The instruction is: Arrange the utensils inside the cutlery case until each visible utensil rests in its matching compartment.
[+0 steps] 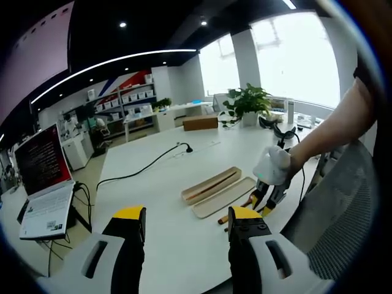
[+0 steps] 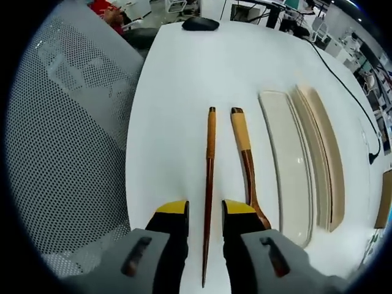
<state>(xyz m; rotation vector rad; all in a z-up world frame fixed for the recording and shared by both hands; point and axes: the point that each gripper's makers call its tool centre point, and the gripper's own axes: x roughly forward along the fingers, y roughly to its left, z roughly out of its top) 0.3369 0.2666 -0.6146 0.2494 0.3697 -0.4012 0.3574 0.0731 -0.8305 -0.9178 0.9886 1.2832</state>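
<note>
Straddling a chopstick (image 2: pixel 209 184), the right gripper (image 2: pixel 205 215) stands open, unclamped. Left gripper (image 1: pixel 187 220) open, empty. Spoon (image 2: pixel 247 165) beside case (image 2: pixel 318 153).

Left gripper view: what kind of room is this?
Probably an open-plan office or lab: a long white table, an open laptop with a lit screen, shelving stacked with white boxes, and a grey mesh office chair.

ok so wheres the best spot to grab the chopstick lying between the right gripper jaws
Probably the mid-shaft of the chopstick, coming straight down from above. It lies flat on the white table, running lengthwise between the open jaws of the right gripper, so they already straddle its thin width. The spoon lies close alongside, so keep that jaw tight to the chopstick.
</note>
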